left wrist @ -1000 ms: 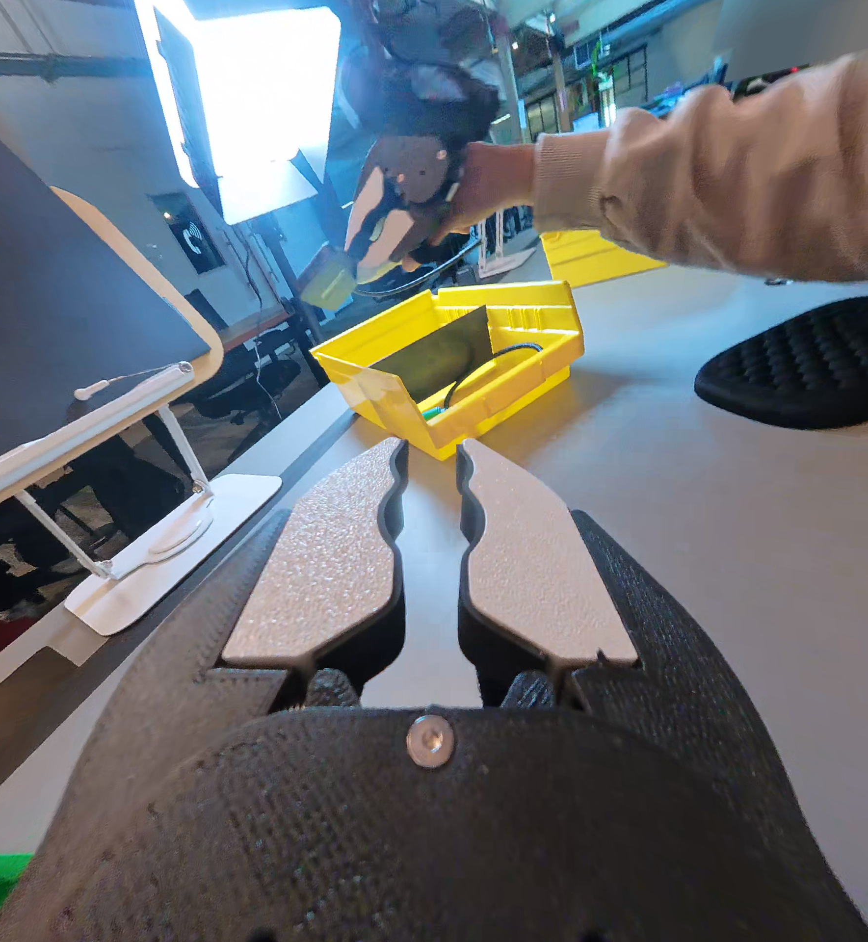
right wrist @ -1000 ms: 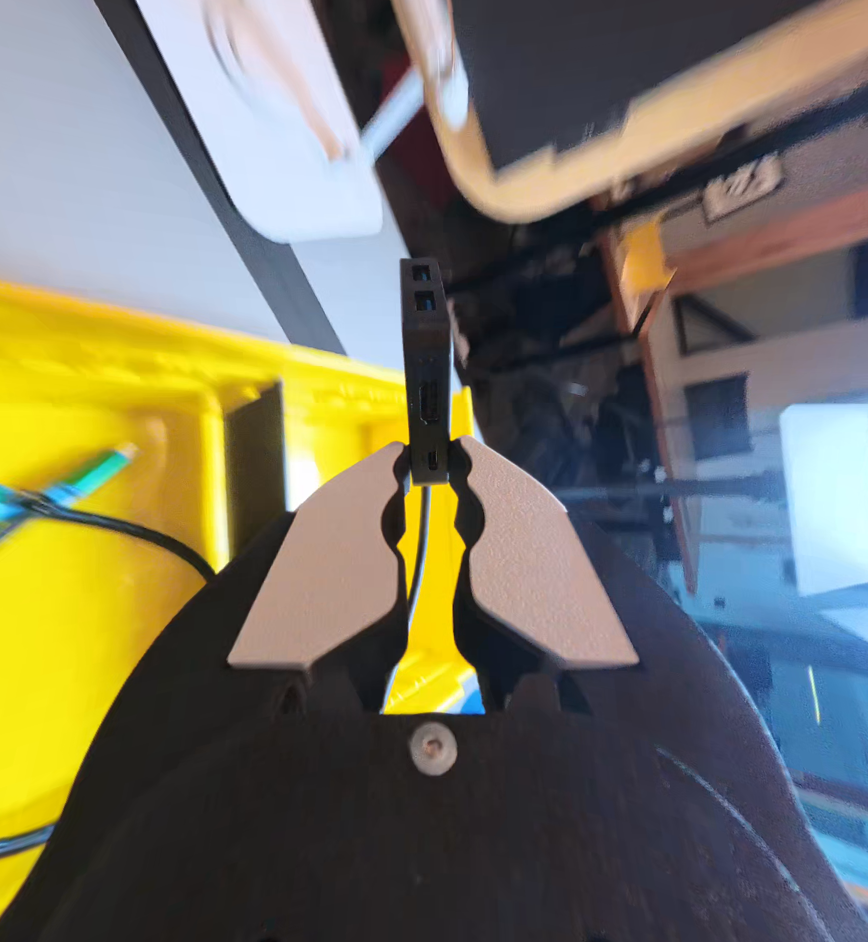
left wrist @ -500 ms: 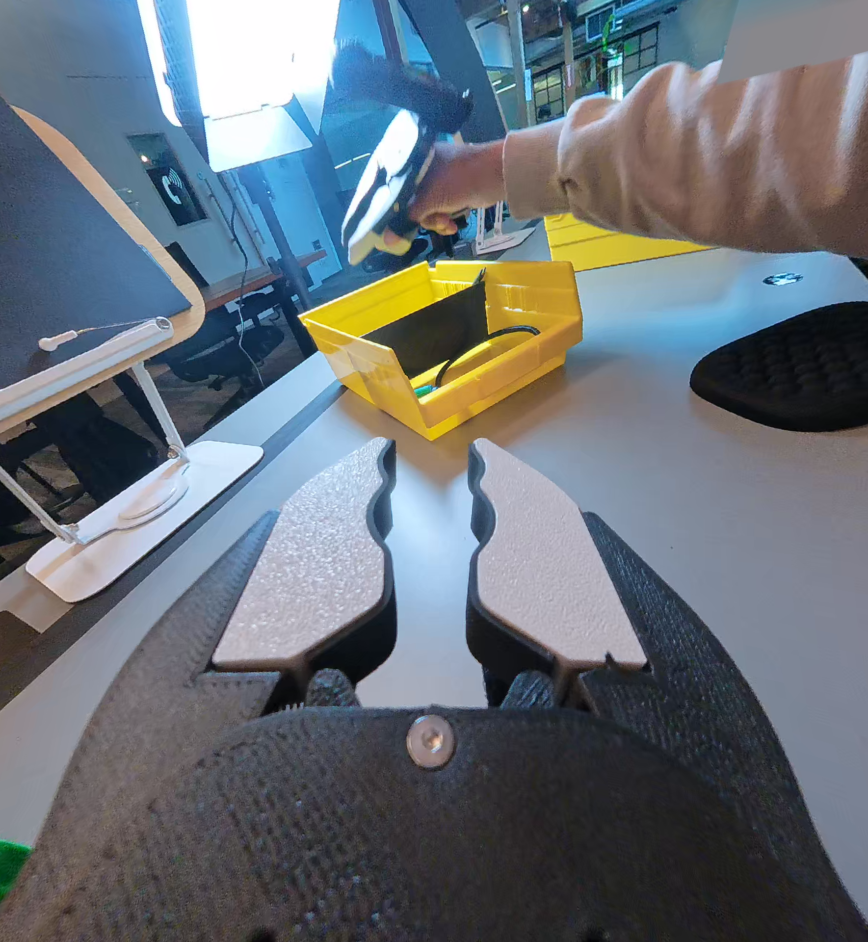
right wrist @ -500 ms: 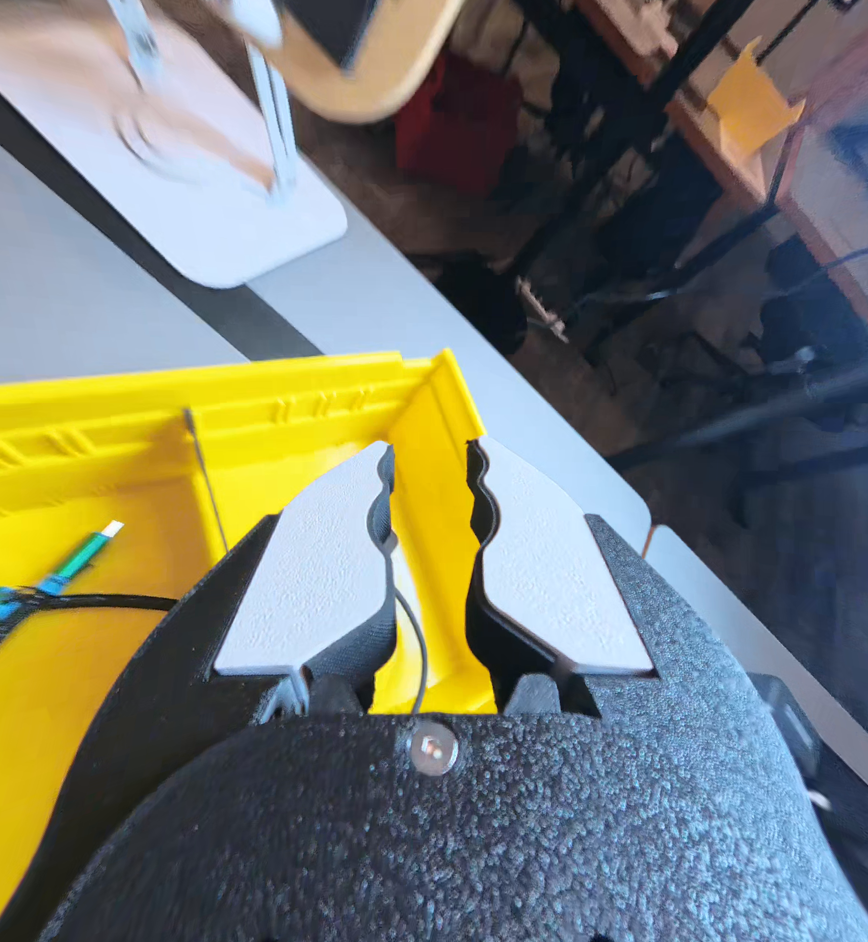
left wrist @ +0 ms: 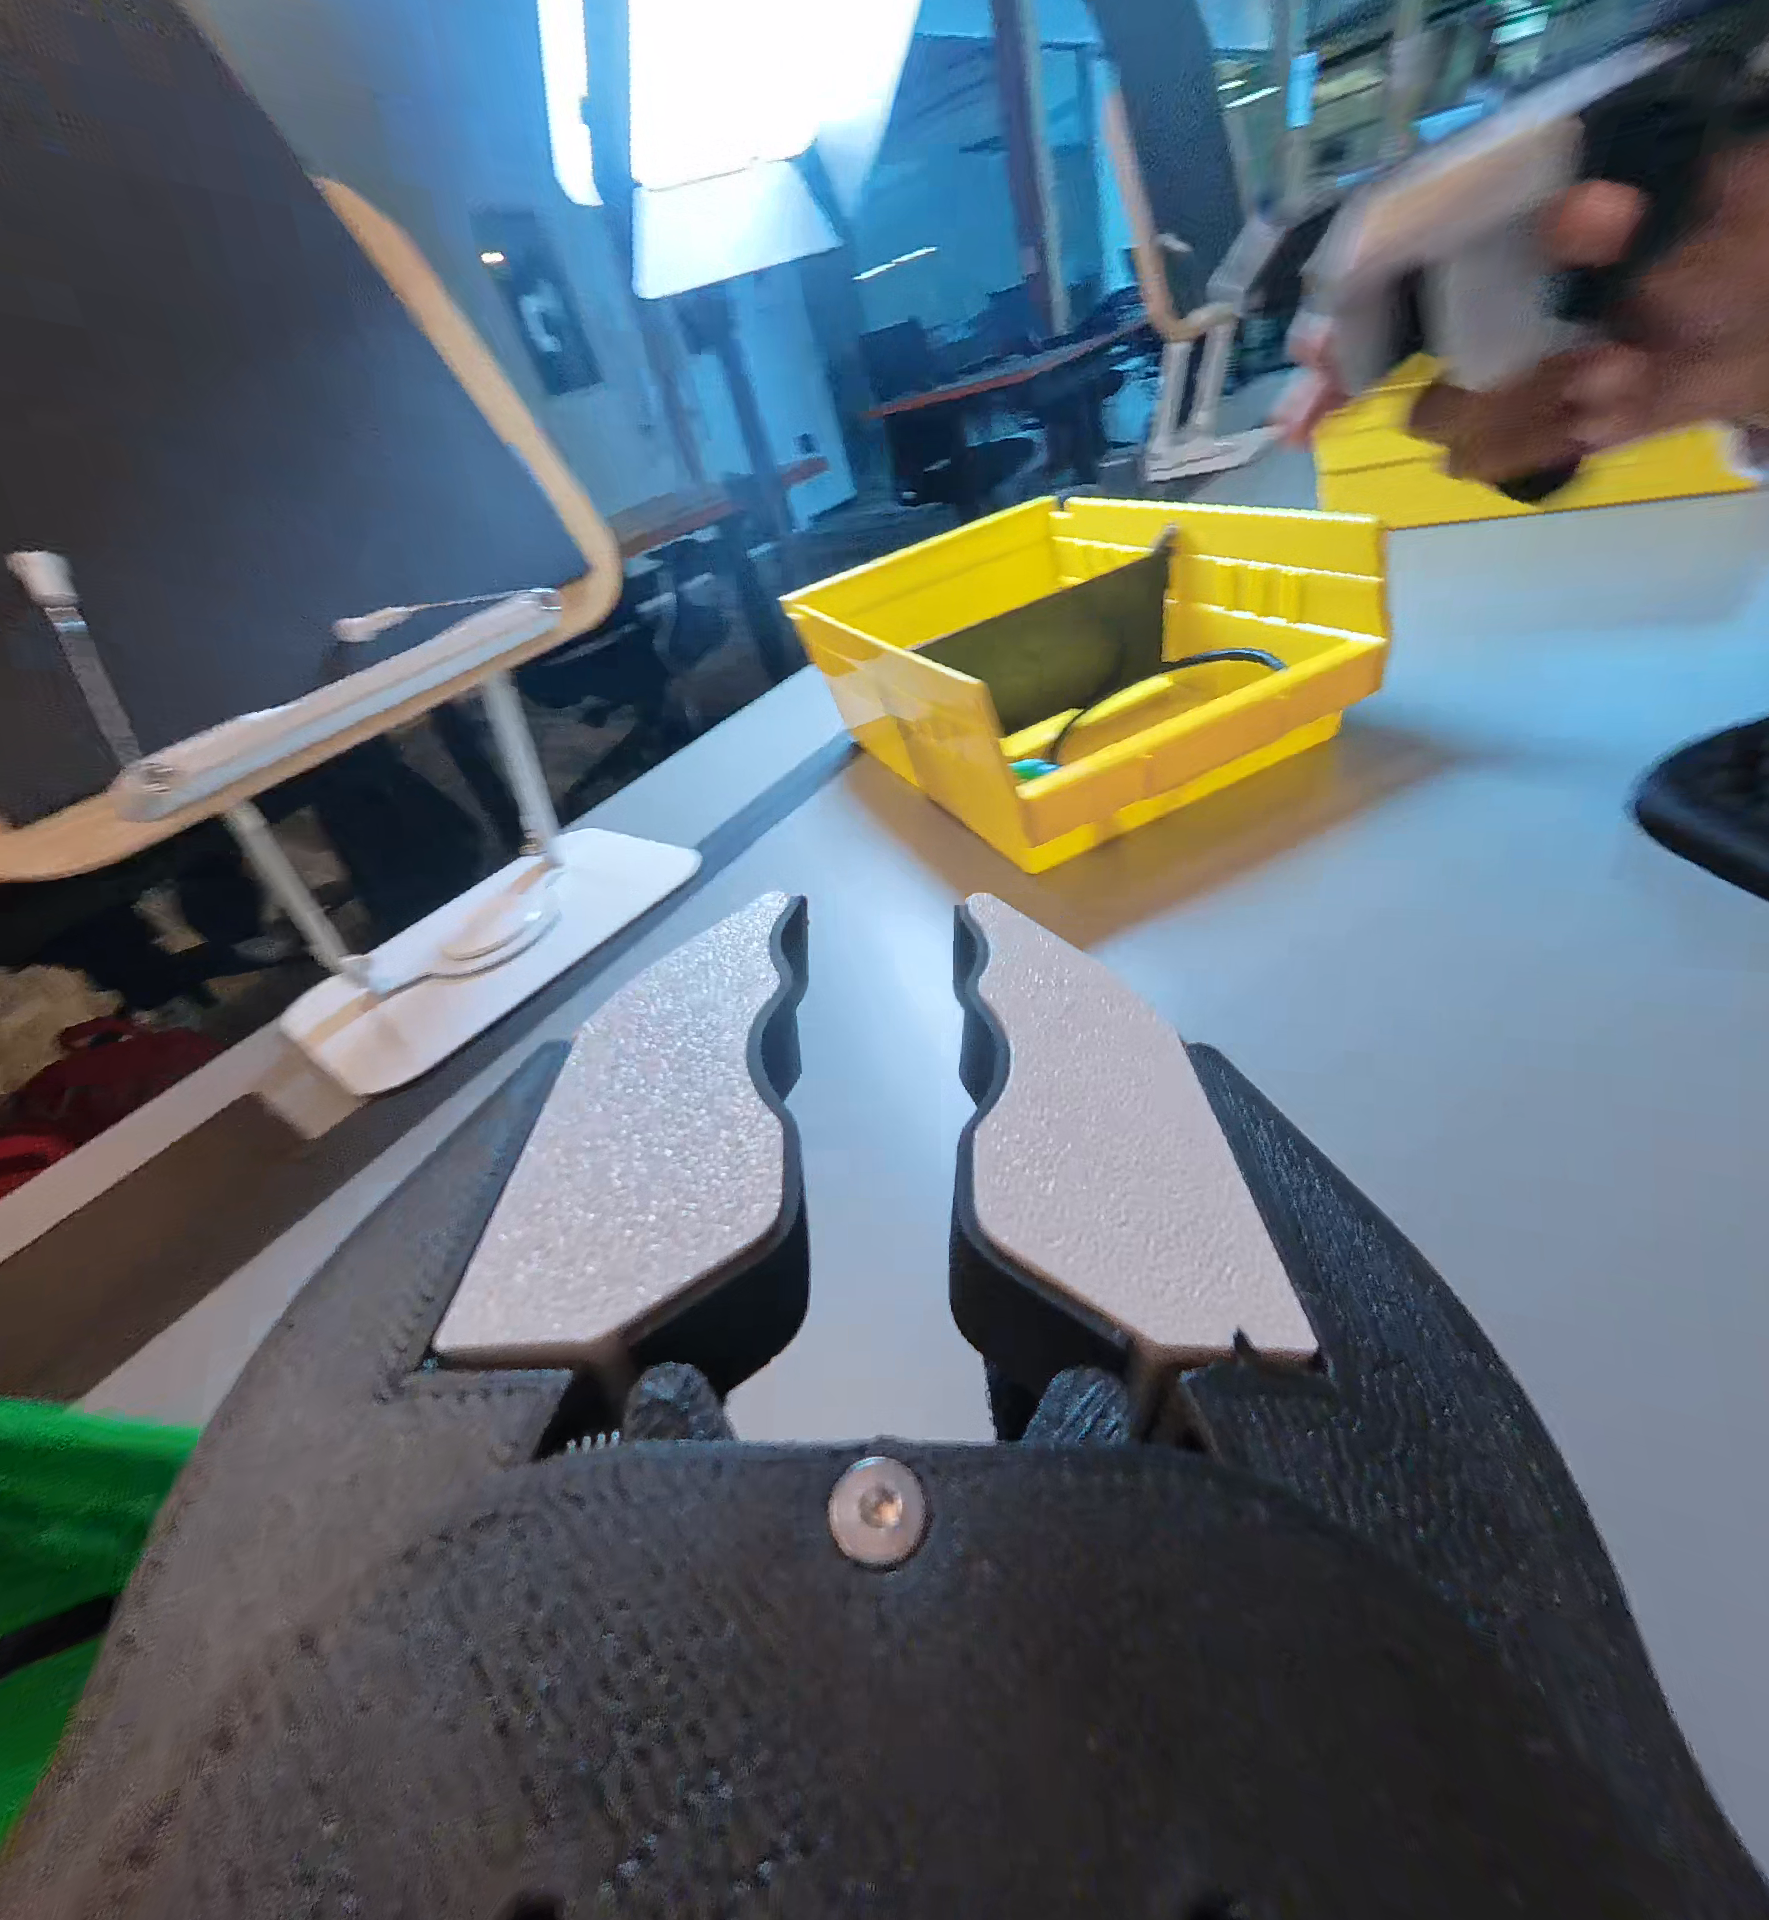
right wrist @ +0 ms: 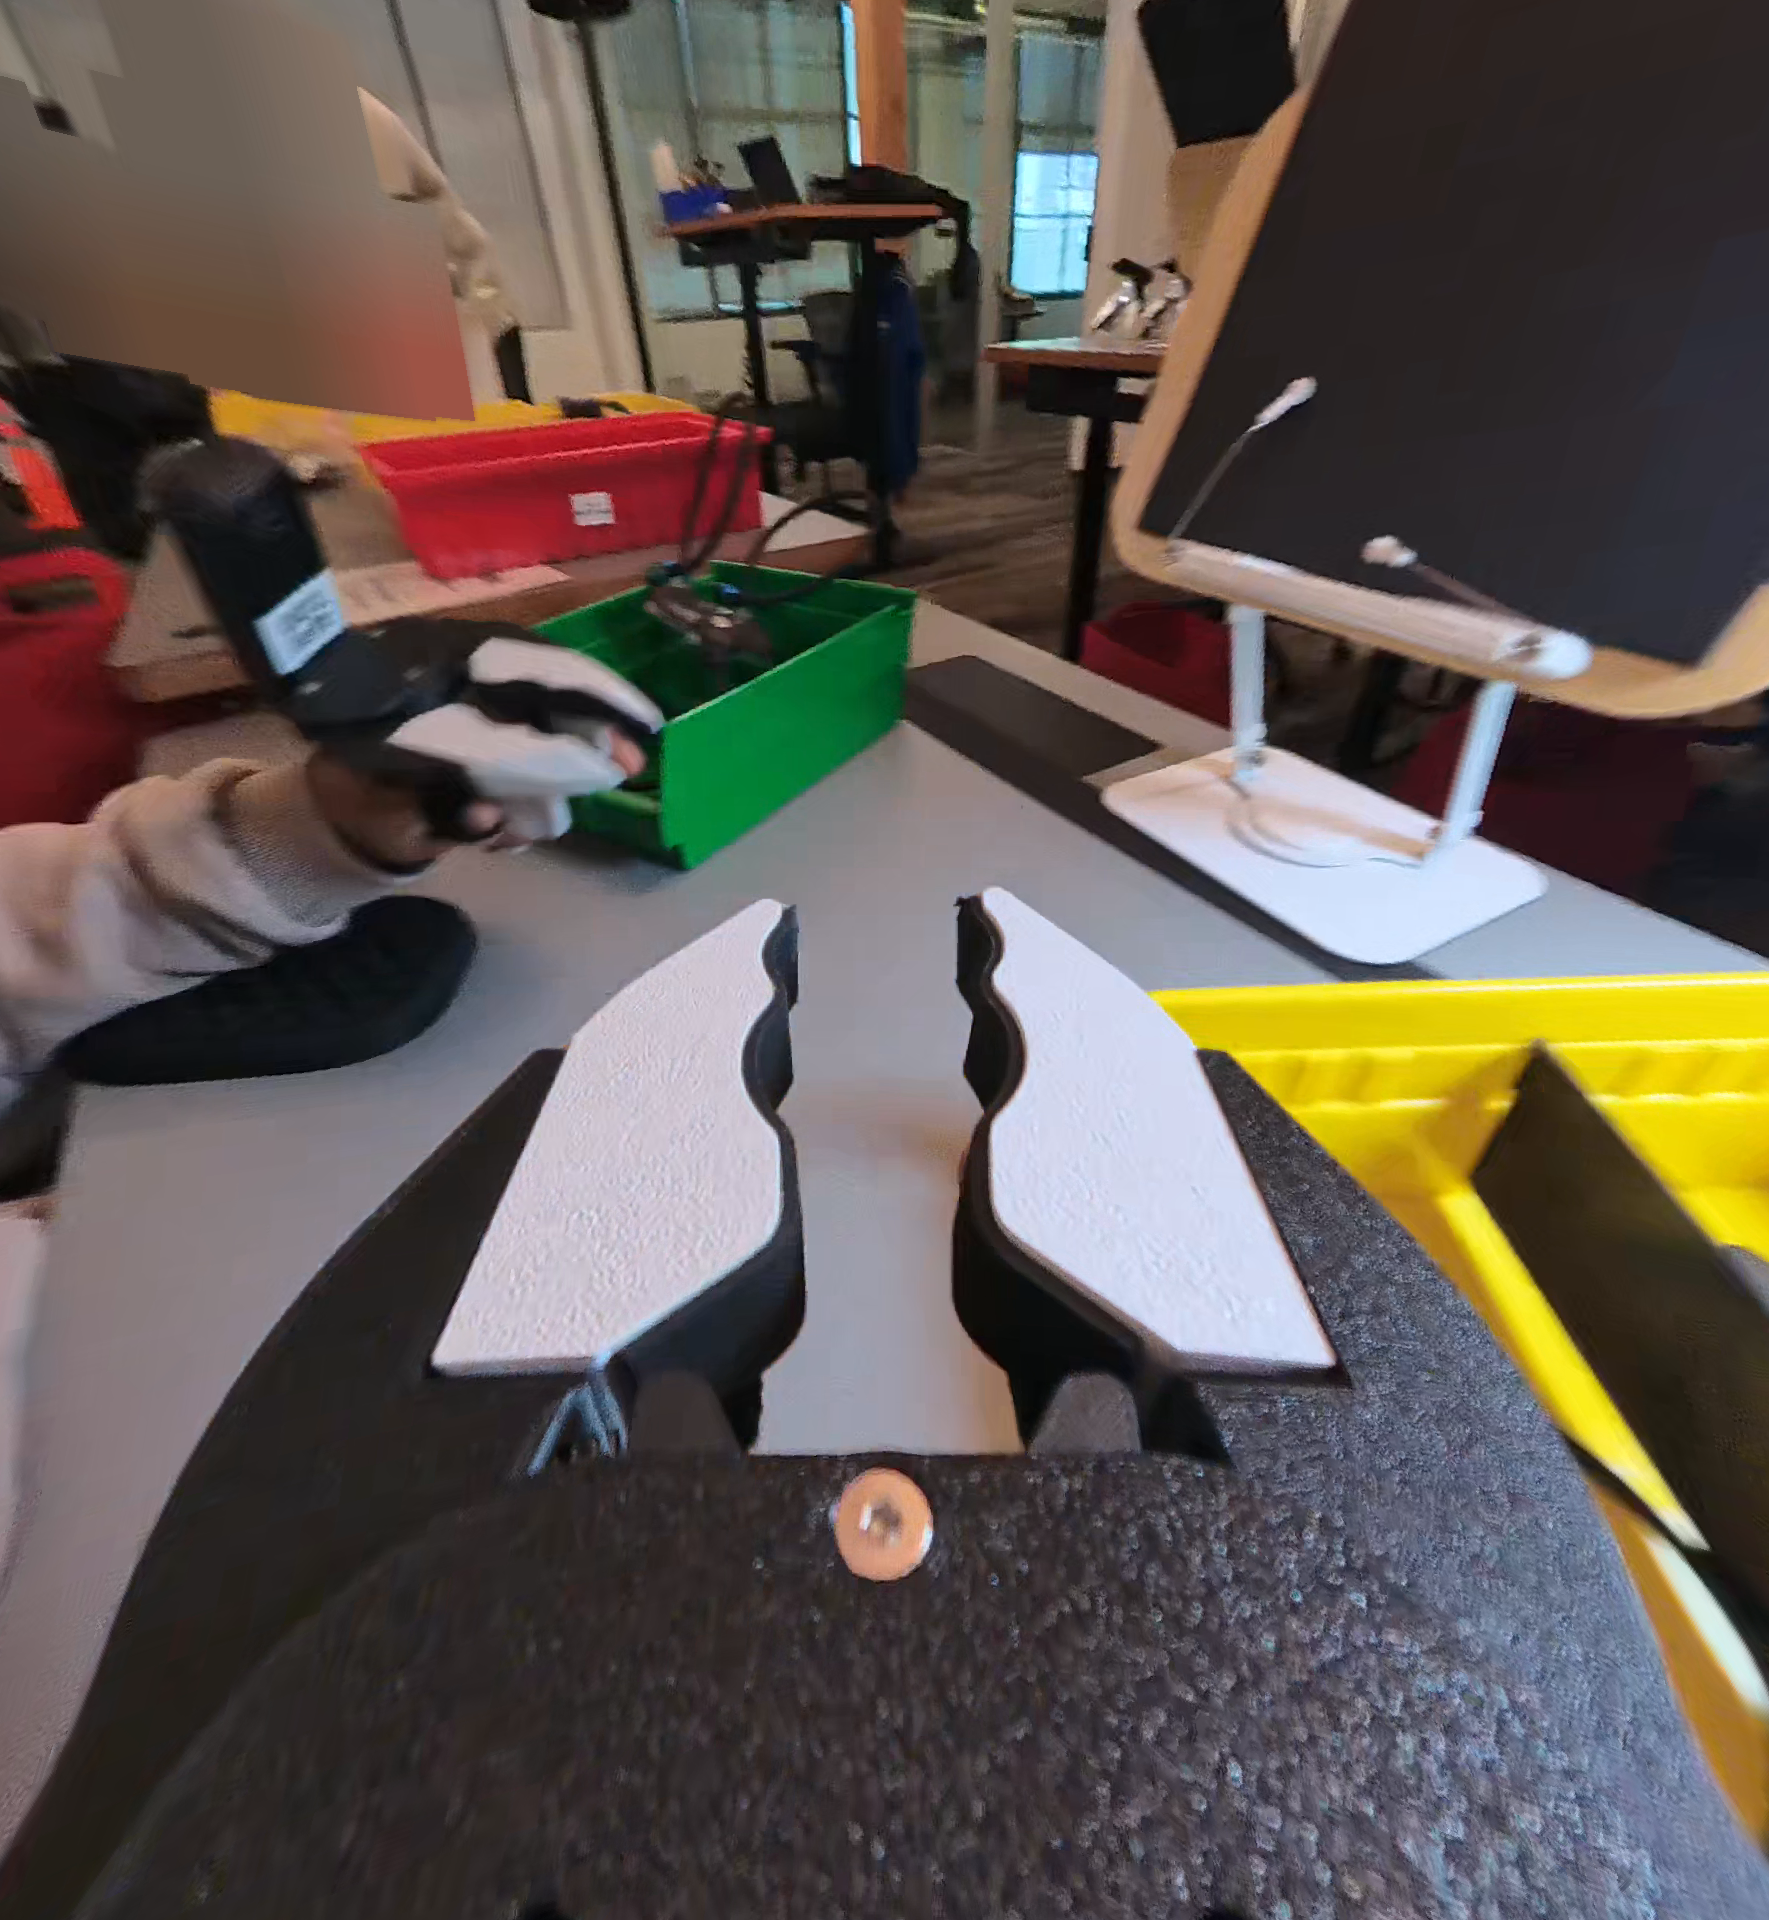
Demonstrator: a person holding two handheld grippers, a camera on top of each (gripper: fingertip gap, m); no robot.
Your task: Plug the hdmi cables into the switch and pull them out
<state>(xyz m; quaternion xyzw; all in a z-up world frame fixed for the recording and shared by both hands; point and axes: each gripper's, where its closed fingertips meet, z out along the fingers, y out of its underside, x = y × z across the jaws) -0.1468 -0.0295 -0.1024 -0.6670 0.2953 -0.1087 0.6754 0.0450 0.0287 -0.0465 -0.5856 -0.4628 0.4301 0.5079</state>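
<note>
The grey table (left wrist: 1482, 1091) carries everything. On it, the yellow bin (left wrist: 1202, 769) is the landmark: a dark divider (left wrist: 1067, 644) stands inside it, with a black cable (left wrist: 1223, 660) curling beside the divider; no switch shows. Left of the bin stands a tablet stand (left wrist: 506, 966). The left gripper (left wrist: 880, 925) hangs before the bin, fingers spread, empty. The right gripper (right wrist: 875, 914) sits just beside the bin, likewise spread and empty.

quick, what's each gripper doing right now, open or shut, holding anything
left gripper: jaws open, holding nothing.
right gripper: jaws open, holding nothing.
</note>
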